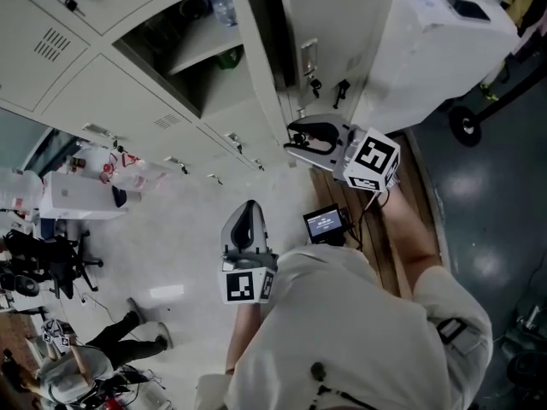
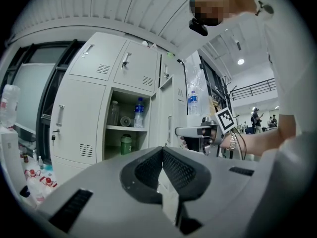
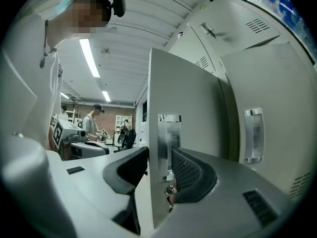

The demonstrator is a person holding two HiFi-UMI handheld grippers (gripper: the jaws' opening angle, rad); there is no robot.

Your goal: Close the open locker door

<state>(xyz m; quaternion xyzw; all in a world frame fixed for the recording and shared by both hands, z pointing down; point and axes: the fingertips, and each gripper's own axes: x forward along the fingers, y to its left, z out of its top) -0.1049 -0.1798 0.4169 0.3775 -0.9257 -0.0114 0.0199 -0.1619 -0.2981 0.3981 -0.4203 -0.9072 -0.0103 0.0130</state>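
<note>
At the far right of the bank of lockers, the locker door stands swung out from its open compartment, where bottles sit on a shelf. The right hand-held gripper straddles the door's free edge beside the metal handle plate. Its jaws are spread wide and not clamping, probably so it can push the door closed. The left hand-held gripper hangs nearer the person, jaws together and empty, seemingly not needed.

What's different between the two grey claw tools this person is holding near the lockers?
The left gripper's jaws are together and empty; the right gripper's jaws stand apart astride the edge of the open locker door. The left gripper is back from the lockers; the right gripper is at the door. Both are the same grey tool.
</note>
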